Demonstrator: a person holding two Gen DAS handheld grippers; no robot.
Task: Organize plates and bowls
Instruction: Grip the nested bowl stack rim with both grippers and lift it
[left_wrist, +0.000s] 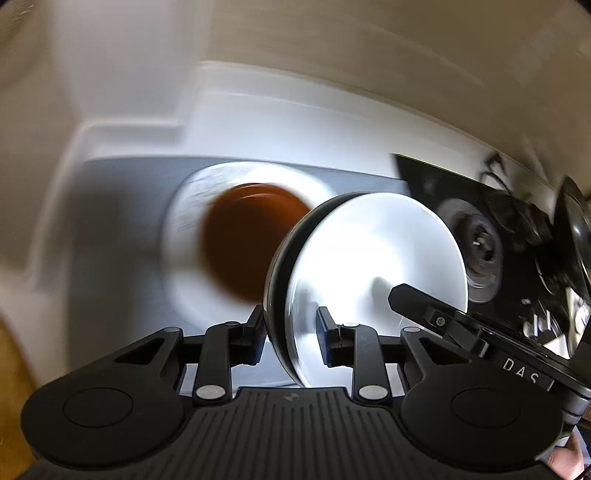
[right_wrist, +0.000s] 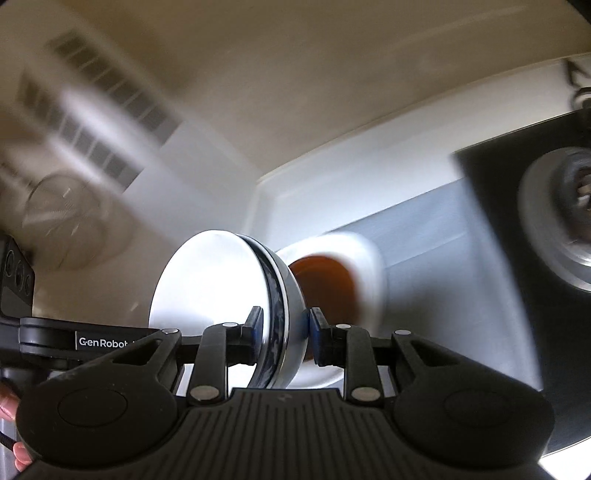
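Two grippers clamped one round bowl (left_wrist: 373, 258), white inside with a dark glossy outside, at opposite parts of its rim. Left gripper (left_wrist: 291, 326) and right gripper (right_wrist: 282, 330) were each nearly closed, one pad inside and one outside the wall. Bowl was held tilted above the grey bench (left_wrist: 122, 221). Below it lay a blurred brown bowl (left_wrist: 251, 236) on a white plate (left_wrist: 192, 206), beside a black stove top (left_wrist: 476, 236).

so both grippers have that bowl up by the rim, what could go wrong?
1. The bowl is pinched only at its rim by the left gripper and right gripper; uneven pull could make it slip.
2. It hangs near the brown bowl on the white plate; a drop could chip them.
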